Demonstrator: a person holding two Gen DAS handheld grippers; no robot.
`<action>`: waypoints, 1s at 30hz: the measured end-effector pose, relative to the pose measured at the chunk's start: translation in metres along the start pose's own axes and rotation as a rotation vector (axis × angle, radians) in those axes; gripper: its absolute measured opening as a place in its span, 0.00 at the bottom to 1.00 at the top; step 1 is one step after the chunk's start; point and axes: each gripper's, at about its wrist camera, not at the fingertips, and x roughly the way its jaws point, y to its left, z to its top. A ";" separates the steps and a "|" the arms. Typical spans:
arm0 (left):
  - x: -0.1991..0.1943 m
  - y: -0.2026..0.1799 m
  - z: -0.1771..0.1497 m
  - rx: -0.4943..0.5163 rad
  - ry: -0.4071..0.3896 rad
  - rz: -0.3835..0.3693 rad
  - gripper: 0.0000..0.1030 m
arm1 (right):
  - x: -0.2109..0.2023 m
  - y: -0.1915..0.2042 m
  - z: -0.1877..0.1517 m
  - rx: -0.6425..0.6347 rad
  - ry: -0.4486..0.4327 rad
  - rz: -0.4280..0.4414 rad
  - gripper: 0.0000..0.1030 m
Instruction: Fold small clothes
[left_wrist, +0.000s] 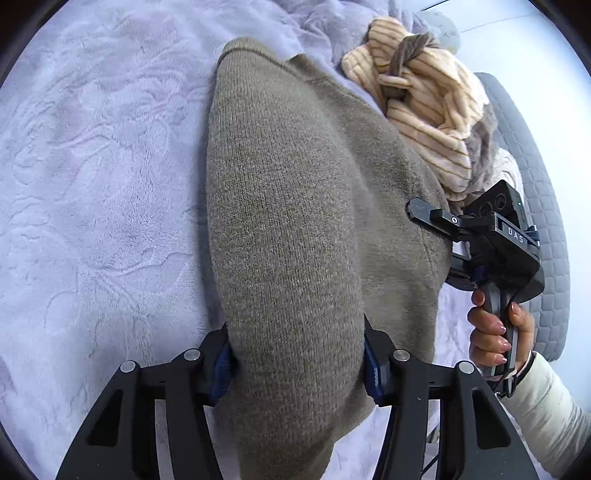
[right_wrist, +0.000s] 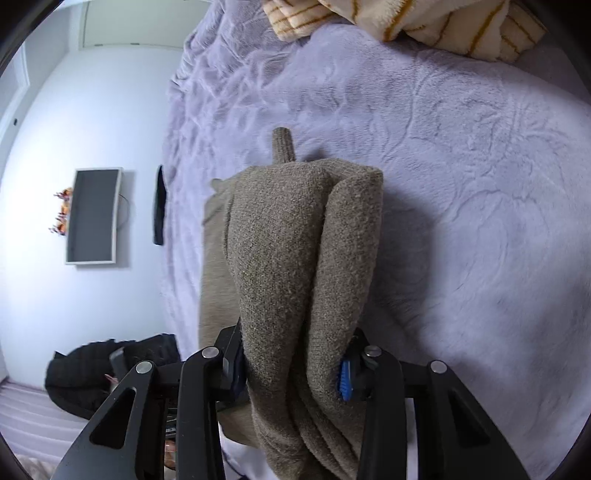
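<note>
A brown-grey knitted sweater (left_wrist: 295, 206) hangs over a lilac fleece blanket (left_wrist: 96, 192). My left gripper (left_wrist: 297, 363) is shut on a thick bunch of the sweater, which drapes forward from between the jaws. In the left wrist view the right gripper (left_wrist: 417, 208) grips the sweater's right edge, held by a hand in a white sleeve. In the right wrist view my right gripper (right_wrist: 293, 365) is shut on folded layers of the sweater (right_wrist: 295, 258), which hang over the blanket (right_wrist: 461, 184). A ribbed cuff (right_wrist: 282, 146) sticks out at the far end.
A cream striped plush garment with a grey knotted belt (left_wrist: 417, 88) lies at the back right. A grey quilted mattress edge (left_wrist: 535, 206) runs along the right. In the right wrist view a framed dark screen (right_wrist: 94, 216) hangs on a white wall, and a black garment (right_wrist: 92, 373) lies lower left.
</note>
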 end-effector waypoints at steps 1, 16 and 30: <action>-0.005 -0.003 0.000 0.005 -0.007 -0.009 0.53 | 0.000 0.004 0.001 0.003 -0.004 0.013 0.39; -0.112 0.013 -0.069 0.036 -0.073 -0.006 0.53 | 0.013 0.092 -0.079 -0.066 0.029 0.078 0.39; -0.135 0.108 -0.154 -0.024 -0.003 0.178 0.59 | 0.115 0.095 -0.176 -0.100 0.087 -0.130 0.41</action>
